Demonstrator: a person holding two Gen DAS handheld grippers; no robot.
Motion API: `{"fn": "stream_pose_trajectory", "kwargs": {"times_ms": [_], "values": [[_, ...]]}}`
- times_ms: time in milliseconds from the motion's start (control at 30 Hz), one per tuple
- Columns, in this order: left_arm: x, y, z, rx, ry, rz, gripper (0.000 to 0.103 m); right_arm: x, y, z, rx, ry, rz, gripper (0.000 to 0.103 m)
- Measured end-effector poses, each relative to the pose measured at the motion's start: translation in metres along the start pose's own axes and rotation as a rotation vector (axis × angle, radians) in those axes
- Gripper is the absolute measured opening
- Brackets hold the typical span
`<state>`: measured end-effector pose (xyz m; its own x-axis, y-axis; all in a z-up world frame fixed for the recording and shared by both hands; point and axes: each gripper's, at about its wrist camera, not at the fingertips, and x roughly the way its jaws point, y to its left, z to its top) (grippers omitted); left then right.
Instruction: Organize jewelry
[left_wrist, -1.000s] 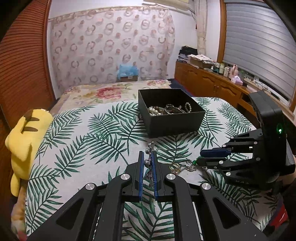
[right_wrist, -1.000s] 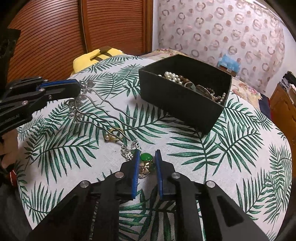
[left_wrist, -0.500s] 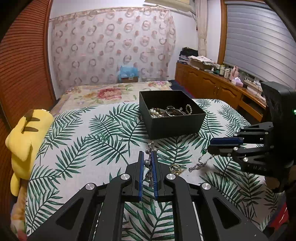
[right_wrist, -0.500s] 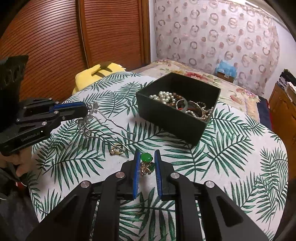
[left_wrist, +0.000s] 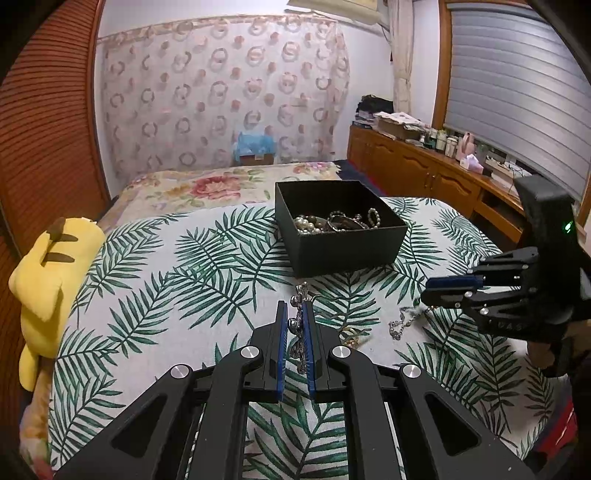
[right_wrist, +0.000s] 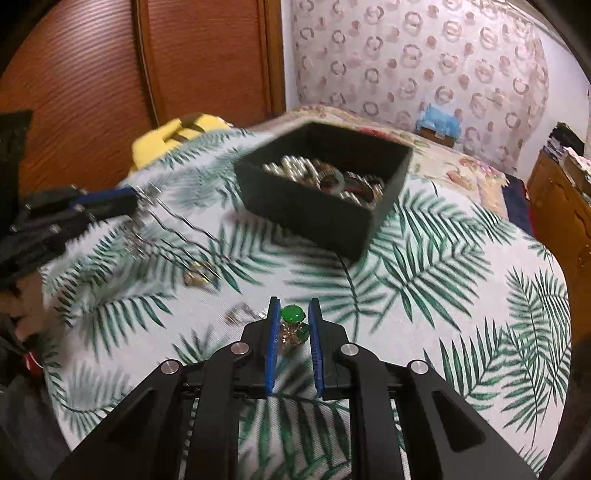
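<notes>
Left wrist view: a palm-leaf bedspread (left_wrist: 155, 280) covers the bed, with a yellow plush toy (left_wrist: 51, 266) at its left edge. Far centre sits a black box (left_wrist: 343, 240) holding pearls and other jewelry. Left gripper (left_wrist: 295, 325) is pressed onto a silver hairpin (left_wrist: 301, 295), its prongs reaching toward the box in the right wrist view. Right gripper (right_wrist: 293, 325) pinches a green-stone pendant (right_wrist: 293, 314); its chain (left_wrist: 400, 325) trails to the bedspread. A small gold piece (left_wrist: 351, 338) lies between the grippers.
</notes>
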<state>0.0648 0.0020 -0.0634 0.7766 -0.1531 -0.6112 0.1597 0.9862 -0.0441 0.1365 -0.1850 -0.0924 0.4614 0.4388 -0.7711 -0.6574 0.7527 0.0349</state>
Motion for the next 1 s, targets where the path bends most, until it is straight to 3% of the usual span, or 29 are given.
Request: {"fn": "stream_pose_trajectory", "kwargs": {"times_ms": [300,1000], "values": [[0.000,0.000,0.000,0.002,-0.001,-0.001,0.007,-0.004,-0.016,-0.001,0.032,-0.018,-0.028,0.017],[0.000,-0.001,0.000,0.003,0.000,-0.003,0.007,0.018,-0.016,0.000,-0.015,0.065,-0.050,0.017]]}}
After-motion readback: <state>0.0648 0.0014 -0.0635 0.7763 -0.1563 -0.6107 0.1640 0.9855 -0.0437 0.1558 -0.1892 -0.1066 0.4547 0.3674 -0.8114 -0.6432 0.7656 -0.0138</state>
